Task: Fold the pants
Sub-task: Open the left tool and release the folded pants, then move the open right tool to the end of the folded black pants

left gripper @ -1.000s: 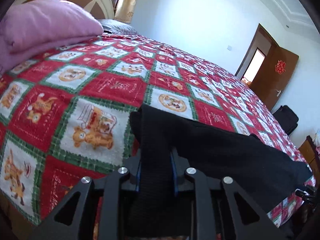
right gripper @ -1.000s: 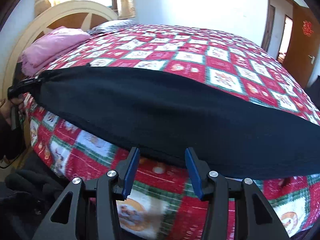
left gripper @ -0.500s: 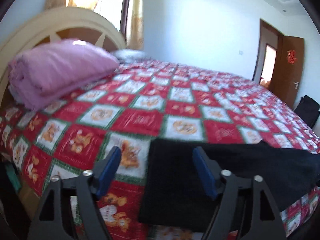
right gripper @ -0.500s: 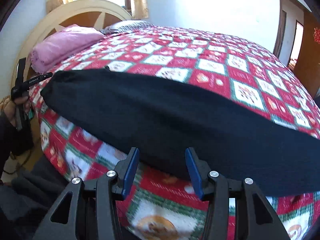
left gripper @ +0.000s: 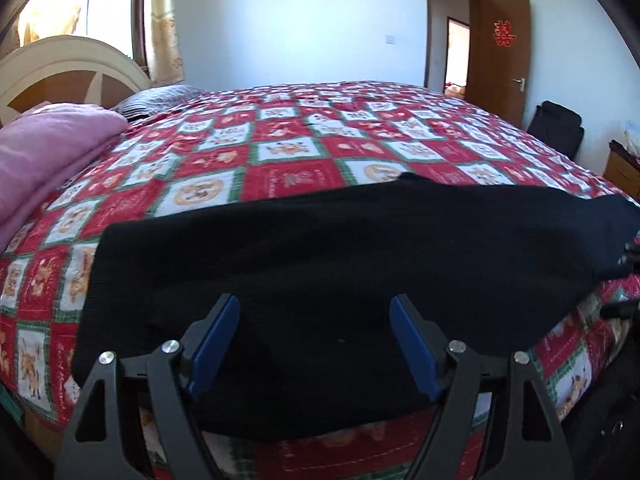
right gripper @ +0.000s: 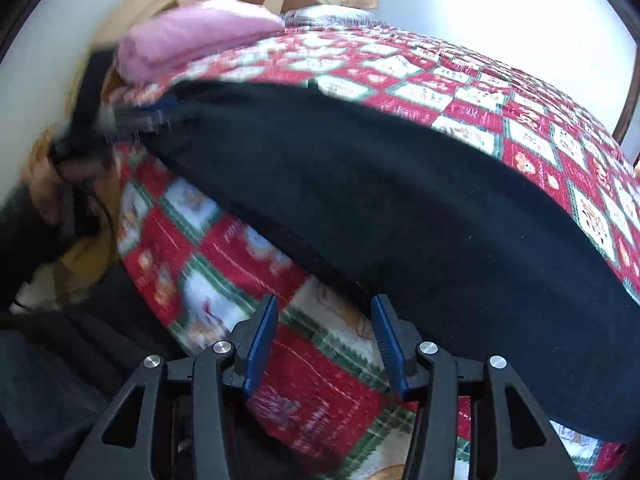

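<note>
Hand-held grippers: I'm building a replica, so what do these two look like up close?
Both match. The left hand-held gripper and right hand-held gripper each have black plastic fingers built as open triangular frames, silver round screw heads at the joints, and flat blue pads on the inner faces. No cables or markings show.

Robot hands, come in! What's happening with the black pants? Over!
Left gripper open, empty. Right gripper open, empty. Black pants flat along the bedspread's near edge. Nothing on them.
</note>
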`<state>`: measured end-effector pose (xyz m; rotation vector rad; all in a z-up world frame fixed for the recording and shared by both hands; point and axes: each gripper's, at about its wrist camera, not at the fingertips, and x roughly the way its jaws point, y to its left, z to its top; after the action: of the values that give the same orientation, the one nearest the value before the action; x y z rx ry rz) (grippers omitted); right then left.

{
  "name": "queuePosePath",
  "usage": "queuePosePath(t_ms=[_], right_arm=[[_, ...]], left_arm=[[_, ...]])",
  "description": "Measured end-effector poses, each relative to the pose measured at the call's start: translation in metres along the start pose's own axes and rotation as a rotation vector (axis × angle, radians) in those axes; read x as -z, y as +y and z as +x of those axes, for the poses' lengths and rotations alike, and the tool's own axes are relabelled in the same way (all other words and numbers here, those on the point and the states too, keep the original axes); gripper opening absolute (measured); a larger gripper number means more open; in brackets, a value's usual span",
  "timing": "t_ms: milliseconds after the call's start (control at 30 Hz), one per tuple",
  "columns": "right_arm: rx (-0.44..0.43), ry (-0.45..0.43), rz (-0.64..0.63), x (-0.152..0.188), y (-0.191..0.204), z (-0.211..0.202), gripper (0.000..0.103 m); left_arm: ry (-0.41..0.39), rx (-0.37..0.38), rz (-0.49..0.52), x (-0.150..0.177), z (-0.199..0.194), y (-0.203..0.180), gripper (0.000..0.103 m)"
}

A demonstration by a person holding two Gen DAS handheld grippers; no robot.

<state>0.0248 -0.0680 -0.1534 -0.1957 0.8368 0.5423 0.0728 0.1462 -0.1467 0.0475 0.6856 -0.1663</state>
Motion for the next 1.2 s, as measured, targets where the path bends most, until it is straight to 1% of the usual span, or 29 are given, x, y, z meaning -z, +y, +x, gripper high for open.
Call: queuePosePath(t_ms=[33,100,167,200,233,267,333,433,500,567,633,767,900,967,1067,1133,1200], right_arm=[[-0.012,-0.027,-0.002,-0.004,0.002,-0.003,0.05],[-0.033,-0.027,-0.007,-0.01,0.008,0.002,0.05],[-0.053,0.021,-0.013,-0.012,0.014,0.02,0.05],[-0.042,0.062,-0.015,-0.013,0.016,0.032,0.05],[-0.019,0.079,-0.016,-0.011,0.017,0.039,0.051],[-0.016,0.058,-0.016,-0.01,0.017,0.037,0.05],[-0.022,0.049,-0.021,-0.01,0.018,0.026,0.05],[0.063,-0.001,-0.031,-0.012,0.011,0.005,0.05],[0.115,-0.011,-0.019,-0.013,0.003,-0.006,0.05],[0.199,-0.02,-0.002,-0.015,-0.014,-0.014,0.05],[0.284,-0.016,0.018,-0.013,-0.032,-0.021,0.05],[0.387,0.001,0.084,-0.01,-0.069,-0.029,0.05],[0.461,0.017,0.155,-0.001,-0.107,-0.038,0.05],[0.482,0.025,0.18,0.005,-0.121,-0.039,0.05],[0.507,0.052,0.23,0.015,-0.14,-0.037,0.05],[0.504,0.073,0.27,0.022,-0.154,-0.032,0.051],[0.478,0.054,0.309,0.027,-0.162,-0.033,0.06]], left_arm=[[-0.005,0.001,0.003,-0.002,-0.001,-0.001,0.08],[-0.012,0.006,-0.001,-0.004,-0.004,-0.003,0.08],[-0.013,0.014,-0.003,-0.004,-0.007,-0.008,0.08],[-0.009,0.01,-0.002,-0.004,-0.007,-0.009,0.08],[-0.006,0.005,0.0,-0.005,-0.007,-0.011,0.08],[-0.005,0.007,0.001,-0.006,-0.007,-0.012,0.081],[-0.003,0.01,0.002,-0.006,-0.006,-0.015,0.082],[0.004,0.024,0.005,-0.006,-0.006,-0.022,0.082],[0.006,0.026,0.016,-0.007,-0.007,-0.028,0.082],[0.004,0.042,0.022,-0.009,-0.007,-0.034,0.082],[0.003,0.052,0.032,-0.011,-0.007,-0.042,0.082],[0.013,0.073,0.058,-0.012,0.0,-0.06,0.083],[0.041,0.088,0.072,-0.011,0.012,-0.076,0.083],[0.048,0.083,0.081,-0.011,0.016,-0.083,0.083],[0.045,0.074,0.083,-0.009,0.022,-0.088,0.094],[0.037,0.066,0.08,-0.008,0.023,-0.091,0.097],[0.033,0.06,0.072,-0.007,0.022,-0.092,0.099]])
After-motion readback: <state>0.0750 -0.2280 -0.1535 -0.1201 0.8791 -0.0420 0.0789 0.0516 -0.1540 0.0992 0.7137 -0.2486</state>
